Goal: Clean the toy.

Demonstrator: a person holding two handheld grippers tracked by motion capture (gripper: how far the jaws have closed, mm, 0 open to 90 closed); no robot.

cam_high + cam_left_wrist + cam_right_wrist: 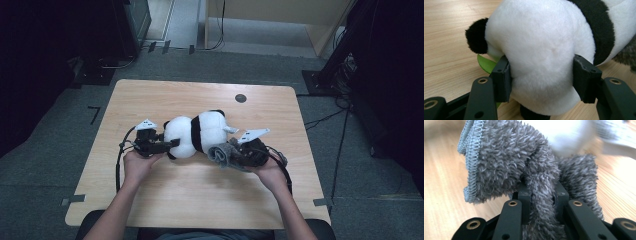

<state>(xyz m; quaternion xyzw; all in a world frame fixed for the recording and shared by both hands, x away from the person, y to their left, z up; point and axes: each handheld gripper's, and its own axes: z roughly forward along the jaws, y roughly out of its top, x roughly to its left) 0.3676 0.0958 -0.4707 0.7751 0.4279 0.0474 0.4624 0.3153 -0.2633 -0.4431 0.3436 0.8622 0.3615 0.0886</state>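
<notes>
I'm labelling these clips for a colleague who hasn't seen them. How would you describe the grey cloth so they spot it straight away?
Start at the wooden table and find the plush panda lying near its middle. At the panda's right end, the right tool is shut on the grey cloth. It is shaggy and dull grey with a stitched looped edge, unlike the smooth black-and-white panda beside it.

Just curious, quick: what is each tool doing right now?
Left tool: closed on the plush panda.
Right tool: closed on the grey fluffy cloth.
</notes>
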